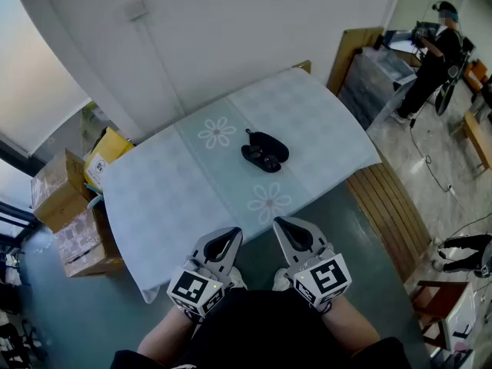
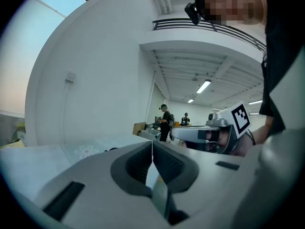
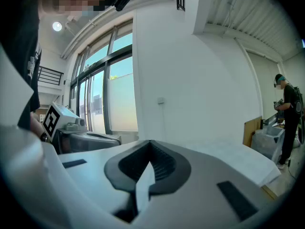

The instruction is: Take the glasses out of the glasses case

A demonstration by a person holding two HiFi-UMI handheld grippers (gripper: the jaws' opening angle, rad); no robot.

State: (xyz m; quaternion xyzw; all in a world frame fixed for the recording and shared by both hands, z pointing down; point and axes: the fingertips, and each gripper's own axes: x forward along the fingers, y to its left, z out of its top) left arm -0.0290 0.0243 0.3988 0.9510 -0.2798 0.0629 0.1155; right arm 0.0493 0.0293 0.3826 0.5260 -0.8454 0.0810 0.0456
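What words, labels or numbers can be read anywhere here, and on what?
No text here can be read.
Yellow cardboard box at the left: a pale label with dark print, too small to read.
Left gripper and right gripper: square black-and-white marker patterns on their cubes, no words or numbers.

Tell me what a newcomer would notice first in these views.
A black glasses case lies alone in the middle of the flower-patterned tablecloth. The left gripper and right gripper hang side by side at the table's near edge, both shut and empty, well short of the case.
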